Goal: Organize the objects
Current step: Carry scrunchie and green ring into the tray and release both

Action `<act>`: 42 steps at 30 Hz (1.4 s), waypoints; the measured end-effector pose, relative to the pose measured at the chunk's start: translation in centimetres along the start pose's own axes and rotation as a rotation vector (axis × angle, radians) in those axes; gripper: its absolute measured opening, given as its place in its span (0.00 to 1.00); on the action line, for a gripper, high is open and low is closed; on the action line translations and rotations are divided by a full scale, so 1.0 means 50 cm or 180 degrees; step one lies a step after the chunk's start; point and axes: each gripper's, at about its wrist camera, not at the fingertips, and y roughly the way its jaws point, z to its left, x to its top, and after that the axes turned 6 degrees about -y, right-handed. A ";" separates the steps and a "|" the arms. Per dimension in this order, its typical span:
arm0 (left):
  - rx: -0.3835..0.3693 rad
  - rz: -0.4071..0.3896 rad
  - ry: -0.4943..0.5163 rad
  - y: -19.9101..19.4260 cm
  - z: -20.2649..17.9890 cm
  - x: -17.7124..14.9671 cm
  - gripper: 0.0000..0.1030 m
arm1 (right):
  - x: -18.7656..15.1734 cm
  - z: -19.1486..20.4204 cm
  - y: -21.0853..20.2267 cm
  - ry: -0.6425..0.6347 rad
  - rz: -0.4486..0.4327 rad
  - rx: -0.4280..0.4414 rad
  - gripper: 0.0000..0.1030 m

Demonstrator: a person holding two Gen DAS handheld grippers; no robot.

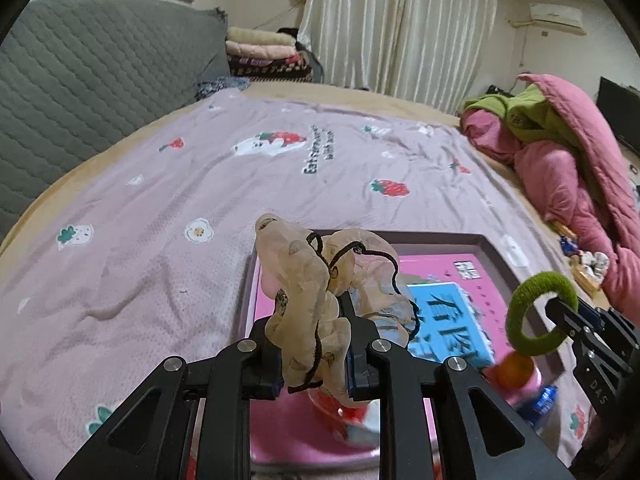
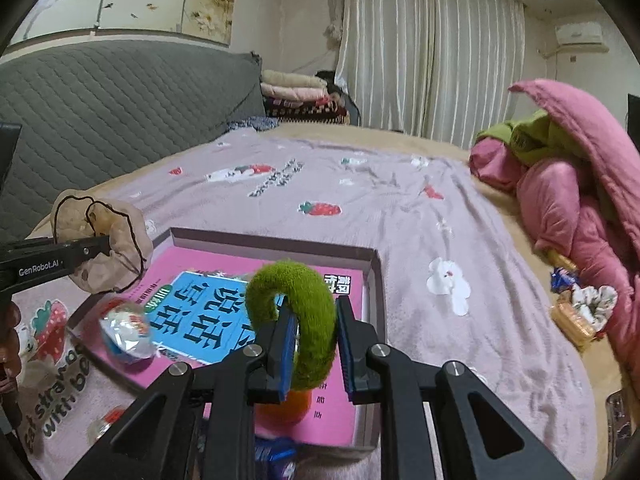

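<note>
Left gripper [image 1: 310,344]: your jaws are closed on the beige scrunchie [image 1: 308,292], held up in the air.
Right gripper [image 2: 312,340]: your jaws are clamped on the green hair tie [image 2: 298,320], its ring standing upright.
Relation: your two grippers sit side by side, apart.

A tray [image 2: 376,264] sits near on the blanket [image 2: 400,200], a book [image 2: 224,312] lying in it. Right of the tray, well apart, lies a heap of quilts [image 2: 576,200]. Folded bedding [image 2: 296,92] is stacked far behind.
</note>
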 end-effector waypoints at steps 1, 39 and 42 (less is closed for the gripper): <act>0.0029 0.0023 0.0005 0.011 0.001 0.001 0.23 | -0.001 -0.001 0.013 -0.0001 0.0045 -0.0009 0.19; 0.0153 0.0171 0.0042 0.006 0.014 -0.035 0.67 | -0.017 0.002 0.001 -0.0061 0.0113 0.0057 0.54; 0.0113 0.0101 0.0056 -0.021 0.006 -0.045 0.68 | -0.020 0.004 -0.018 -0.0069 0.0056 0.0086 0.57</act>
